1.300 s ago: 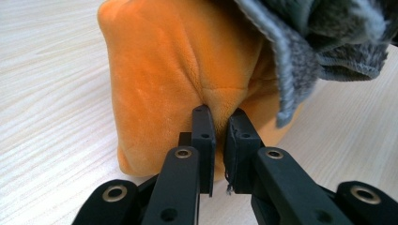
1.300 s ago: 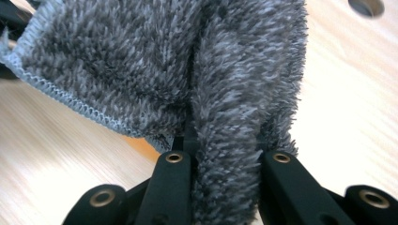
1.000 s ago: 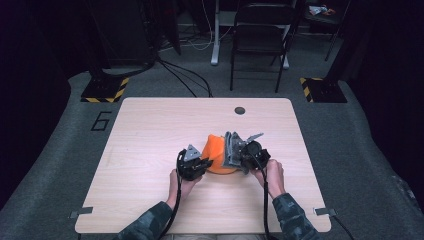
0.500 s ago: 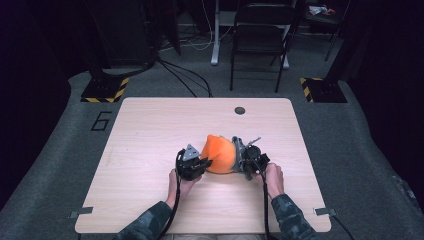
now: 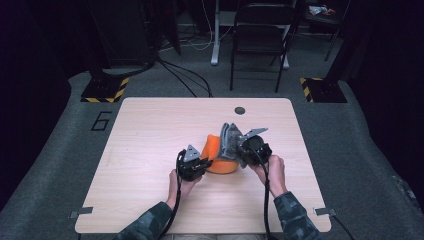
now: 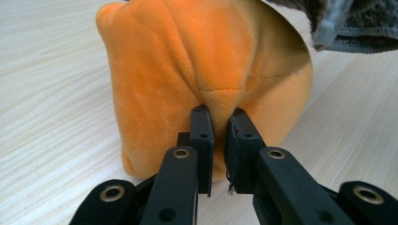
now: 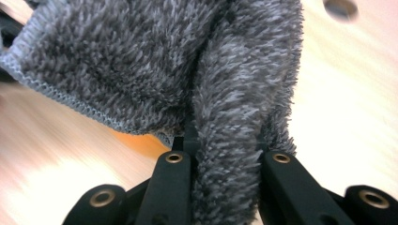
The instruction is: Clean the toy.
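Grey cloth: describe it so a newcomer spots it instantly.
On the light wooden table, look just right of centre, above the orange plush cloth. The grey cloth hangs pinched in the right gripper; it alone is shaggy, grey and stitched along its edge.

A light wooden table with a small dark round hole near its far edge is set on grey carpet. A "6" is marked on the floor. A black folding chair is placed beyond, flanked by two yellow-and-black striped bases. Cables are trailed across the floor; the surroundings are kept dark.
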Available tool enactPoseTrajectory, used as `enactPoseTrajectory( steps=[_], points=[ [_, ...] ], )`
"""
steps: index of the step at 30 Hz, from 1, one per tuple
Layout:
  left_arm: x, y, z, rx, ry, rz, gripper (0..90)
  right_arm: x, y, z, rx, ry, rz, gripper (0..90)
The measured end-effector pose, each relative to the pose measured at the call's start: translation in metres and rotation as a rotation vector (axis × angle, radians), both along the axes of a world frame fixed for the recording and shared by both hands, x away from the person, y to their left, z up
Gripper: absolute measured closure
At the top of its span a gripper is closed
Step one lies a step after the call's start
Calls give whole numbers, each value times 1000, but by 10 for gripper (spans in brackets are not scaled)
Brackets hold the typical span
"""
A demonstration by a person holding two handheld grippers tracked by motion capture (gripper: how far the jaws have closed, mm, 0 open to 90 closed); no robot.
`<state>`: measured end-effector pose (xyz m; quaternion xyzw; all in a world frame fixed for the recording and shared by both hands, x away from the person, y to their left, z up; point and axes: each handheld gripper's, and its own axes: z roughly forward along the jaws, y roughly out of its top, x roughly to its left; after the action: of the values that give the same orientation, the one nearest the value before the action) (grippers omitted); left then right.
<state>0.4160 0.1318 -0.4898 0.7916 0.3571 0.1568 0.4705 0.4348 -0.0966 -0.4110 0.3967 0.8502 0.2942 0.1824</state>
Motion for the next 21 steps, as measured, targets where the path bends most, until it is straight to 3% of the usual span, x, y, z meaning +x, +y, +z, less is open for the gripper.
enactPoseTrajectory(
  steps=[2,4,7,9,14,16,21],
  points=[
    [-1,0,0,3,4,-3,822,-3,15,0,-36,-30,39,782],
    [1,2,-1,1,11,-5,822,-2,24,-5,-69,-21,44,783],
    [2,4,-2,3,10,-5,821,-1,19,-10,-54,20,17,783],
    [2,4,-2,1,8,-6,821,3,12,-14,-68,10,19,782],
    [3,3,-1,-3,8,-3,819,8,-6,-32,-90,74,-37,783],
    [4,4,-1,5,1,-9,818,10,-10,-42,-108,123,-71,783],
    [4,4,-2,-6,5,-6,814,21,-19,-71,-139,201,-91,781]
  ],
)
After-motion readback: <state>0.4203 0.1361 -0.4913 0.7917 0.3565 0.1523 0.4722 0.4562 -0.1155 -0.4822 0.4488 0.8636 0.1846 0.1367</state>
